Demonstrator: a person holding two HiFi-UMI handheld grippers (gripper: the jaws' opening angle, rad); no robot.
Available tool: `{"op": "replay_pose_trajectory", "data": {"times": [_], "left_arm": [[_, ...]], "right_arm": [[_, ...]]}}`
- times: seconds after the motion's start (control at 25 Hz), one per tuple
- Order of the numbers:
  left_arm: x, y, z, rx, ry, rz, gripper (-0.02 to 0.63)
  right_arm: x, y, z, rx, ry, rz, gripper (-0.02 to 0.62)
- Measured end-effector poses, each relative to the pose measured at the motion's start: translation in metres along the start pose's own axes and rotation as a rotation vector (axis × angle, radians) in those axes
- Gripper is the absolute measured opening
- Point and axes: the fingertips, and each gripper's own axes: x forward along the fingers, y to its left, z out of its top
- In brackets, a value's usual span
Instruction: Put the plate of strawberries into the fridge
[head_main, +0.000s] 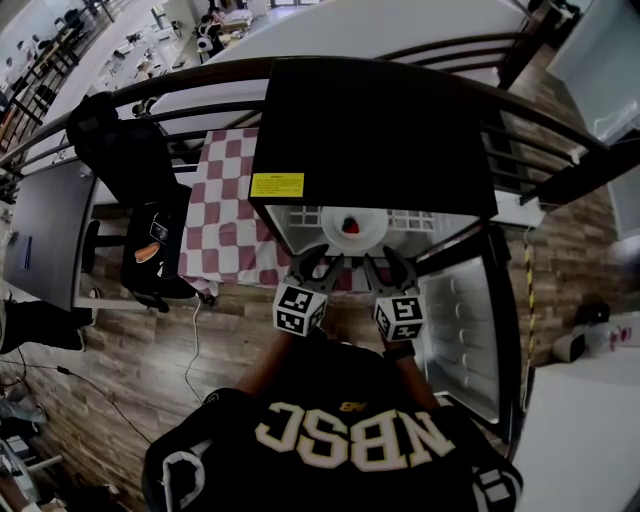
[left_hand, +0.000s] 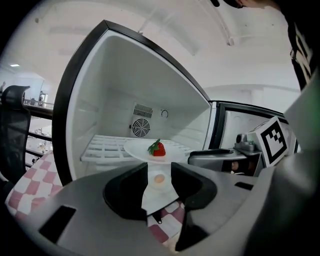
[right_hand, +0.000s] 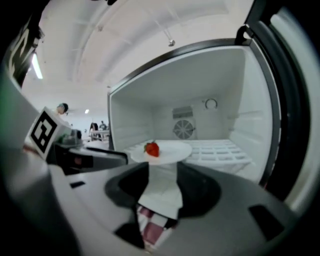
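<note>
The plate (head_main: 330, 234) with its strawberry (head_main: 350, 224) sits on the shelf (left_hand: 105, 147) in the fridge (head_main: 370, 130). The left claw (head_main: 320, 256) and right claw (head_main: 383, 256) gape apart, holding nothing (good). Pull them straight back without bumping it, then shut the door (head_main: 470, 320).

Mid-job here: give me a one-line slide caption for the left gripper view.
Left gripper, jaws apart, faces the open fridge, where a white plate with one strawberry sits on the shelf.
</note>
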Motion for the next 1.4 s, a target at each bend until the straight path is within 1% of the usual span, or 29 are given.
{"op": "replay_pose_trajectory", "data": {"times": [0.08,0.2,0.28,0.52,0.8,0.96,1.28,1.4], "left_arm": [[0.001,0.000,0.000,0.007,0.007,0.004,0.153],[0.006,0.003,-0.001,0.007,0.022,0.018,0.131],[0.009,0.008,-0.004,-0.008,0.041,0.028,0.102],[0.022,0.017,0.003,-0.027,0.031,0.023,0.074],[0.036,0.019,0.016,0.018,0.049,0.007,0.063],[0.046,0.023,0.021,0.006,0.068,-0.008,0.058],[0.060,0.030,0.030,0.000,0.079,-0.009,0.052],[0.062,0.028,0.034,0.010,0.072,-0.017,0.049]], "right_arm": [[0.001,0.000,0.000,0.006,0.002,-0.006,0.163],[0.005,-0.002,0.002,0.006,0.002,-0.009,0.140],[0.009,-0.002,0.003,0.008,0.002,-0.006,0.129],[0.024,-0.003,0.005,0.013,0.013,-0.001,0.104],[0.041,-0.011,0.010,0.028,0.019,-0.006,0.080],[0.053,-0.015,0.016,0.030,0.014,-0.005,0.072],[0.070,-0.018,0.027,0.029,0.010,0.000,0.071],[0.073,-0.019,0.029,0.025,0.004,0.000,0.069]]}}
